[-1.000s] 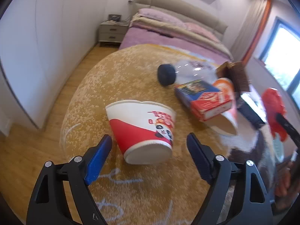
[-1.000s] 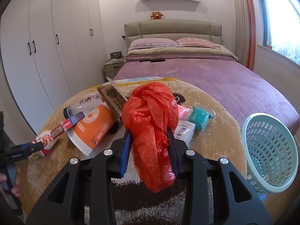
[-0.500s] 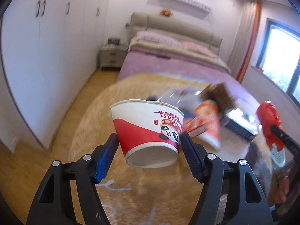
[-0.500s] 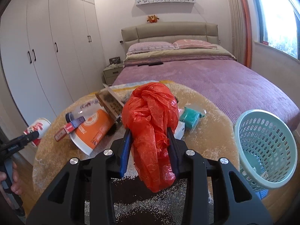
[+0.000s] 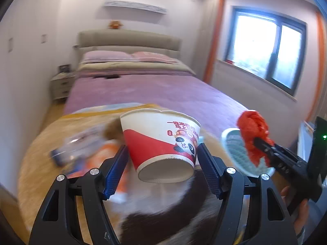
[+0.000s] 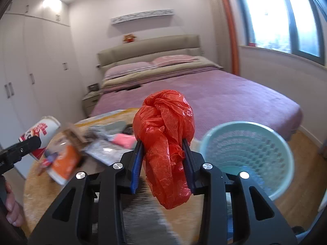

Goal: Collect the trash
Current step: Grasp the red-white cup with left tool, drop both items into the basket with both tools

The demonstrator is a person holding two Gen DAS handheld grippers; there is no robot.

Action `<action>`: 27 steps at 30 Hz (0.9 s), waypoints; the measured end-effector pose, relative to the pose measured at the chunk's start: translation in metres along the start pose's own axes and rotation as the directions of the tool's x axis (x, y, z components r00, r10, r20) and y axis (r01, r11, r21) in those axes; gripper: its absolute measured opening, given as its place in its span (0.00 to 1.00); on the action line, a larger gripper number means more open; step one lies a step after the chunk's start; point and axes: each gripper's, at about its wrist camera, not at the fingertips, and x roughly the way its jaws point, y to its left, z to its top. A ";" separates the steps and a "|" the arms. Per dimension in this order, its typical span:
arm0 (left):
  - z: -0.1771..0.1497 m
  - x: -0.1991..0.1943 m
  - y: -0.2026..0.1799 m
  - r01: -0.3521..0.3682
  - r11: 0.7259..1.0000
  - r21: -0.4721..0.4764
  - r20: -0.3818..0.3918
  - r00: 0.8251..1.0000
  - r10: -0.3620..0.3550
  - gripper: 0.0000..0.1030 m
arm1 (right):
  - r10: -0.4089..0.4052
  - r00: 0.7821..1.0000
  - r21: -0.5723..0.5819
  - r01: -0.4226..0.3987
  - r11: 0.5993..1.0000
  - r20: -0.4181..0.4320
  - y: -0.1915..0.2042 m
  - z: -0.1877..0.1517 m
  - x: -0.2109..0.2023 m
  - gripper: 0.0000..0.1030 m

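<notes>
A bedroom floor carries a round tan shag rug [image 6: 34, 185], blurred in both views. Nearest in the left wrist view, the left gripper [image 5: 163, 163] clamps a red-and-white paper noodle cup with a panda print [image 5: 161, 140], held clear of the rug, its mouth tipped away from the camera. The right gripper [image 6: 162, 159] grips a crumpled orange-red plastic bag [image 6: 165, 140], likewise aloft. The pale green perforated plastic waste basket [image 6: 271, 143] stands just right of and beyond the bag, off the rug's right edge, so the right hand looks nearer to it; the cup has farther to cross. More litter lies toward the rug's far left edge, including an orange-and-white paper tub [image 6: 63, 165]. Beyond it stands a purple-covered bed [image 6: 214, 94].
</notes>
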 end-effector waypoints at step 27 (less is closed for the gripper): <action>-0.010 0.205 -0.165 0.287 0.953 0.097 -0.291 0.924 -0.249 0.76 | -0.173 0.964 0.273 0.224 0.936 -0.200 -0.172 -0.020 0.065 0.54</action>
